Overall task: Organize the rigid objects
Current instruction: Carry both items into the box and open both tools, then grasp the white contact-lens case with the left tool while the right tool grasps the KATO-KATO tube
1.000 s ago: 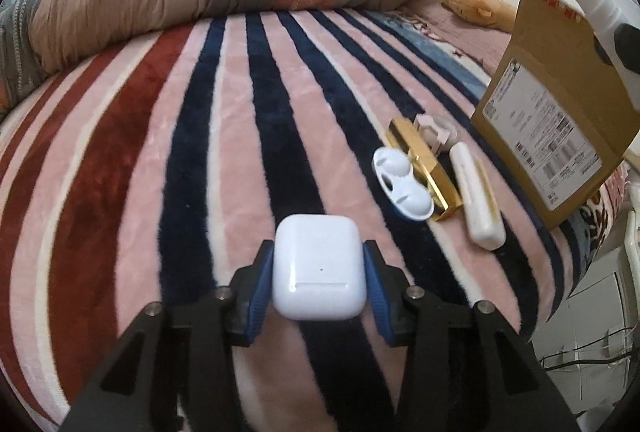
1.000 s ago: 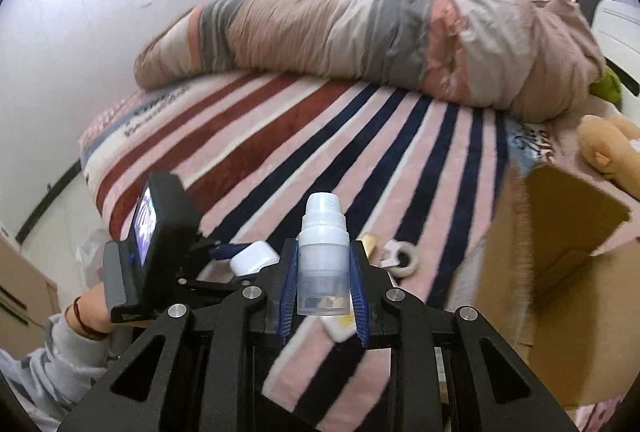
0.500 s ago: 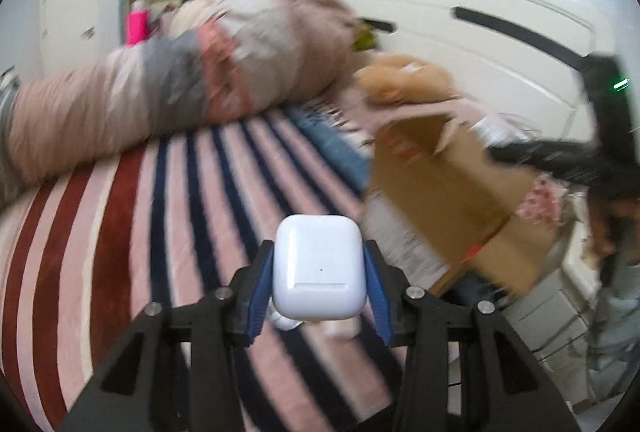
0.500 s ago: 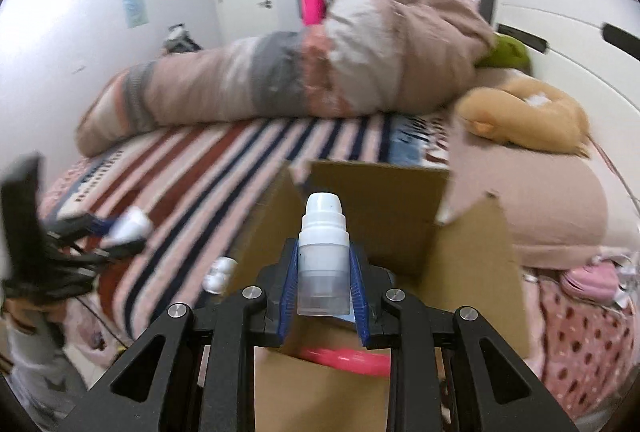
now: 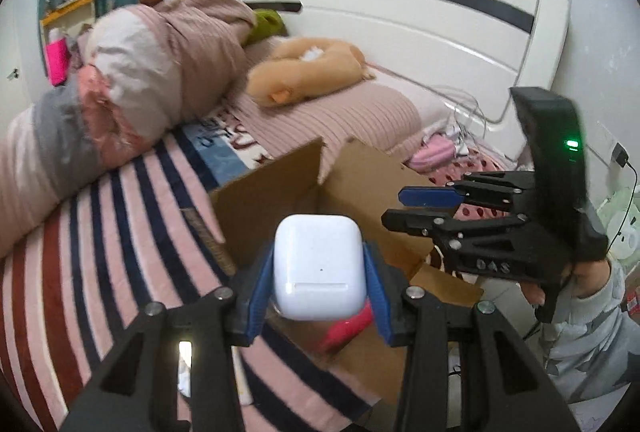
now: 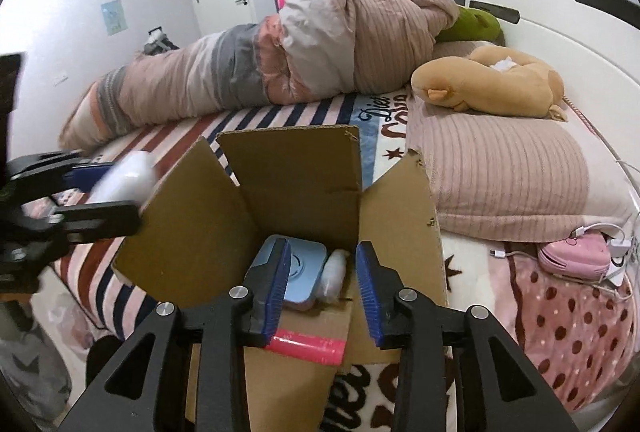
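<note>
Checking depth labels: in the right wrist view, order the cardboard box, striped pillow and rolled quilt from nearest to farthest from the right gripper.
1. Cardboard box, directly under the open right gripper.
2. Striped pillow, to the right, beyond the box.
3. Rolled quilt, far side of the bed.

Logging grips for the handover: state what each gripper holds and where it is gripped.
Left gripper: white earbud case, pinched across its two sides. Right gripper: nothing; its jaws have just been opening over the cardboard box, with the small bottle lying inside.
</note>
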